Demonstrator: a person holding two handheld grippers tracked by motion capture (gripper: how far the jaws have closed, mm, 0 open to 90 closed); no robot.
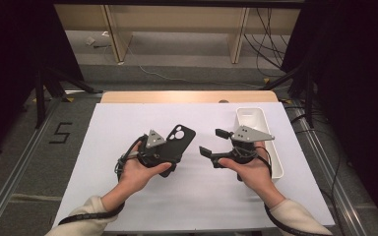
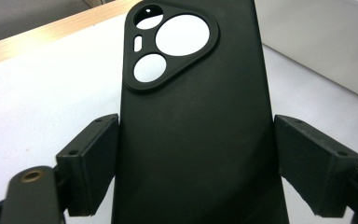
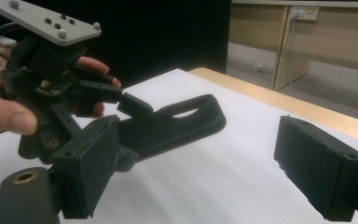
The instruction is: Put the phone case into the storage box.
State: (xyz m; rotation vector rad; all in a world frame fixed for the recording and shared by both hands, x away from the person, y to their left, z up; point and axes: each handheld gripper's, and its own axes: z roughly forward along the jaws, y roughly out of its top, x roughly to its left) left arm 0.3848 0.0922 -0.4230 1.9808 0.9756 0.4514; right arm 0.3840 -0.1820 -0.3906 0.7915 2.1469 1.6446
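Note:
A black phone case (image 1: 179, 140) with a three-cornered camera cutout is held off the white sheet by my left gripper (image 1: 167, 150). In the left gripper view the case (image 2: 196, 130) stands between both jaws, back side toward the camera, and each pad presses one of its long edges. My right gripper (image 1: 214, 142) hovers to the right of the case, open, with nothing between its jaws. The right gripper view looks across its own spread pads (image 3: 321, 168) at the case (image 3: 177, 123), tilted in the left gripper's hold.
A white rectangular tray (image 1: 275, 157) lies at the right side of the sheet, just behind my right hand. The white sheet (image 1: 128, 118) covers a wooden table whose far edge (image 1: 187, 97) shows. Stands and cables lie on the floor beyond.

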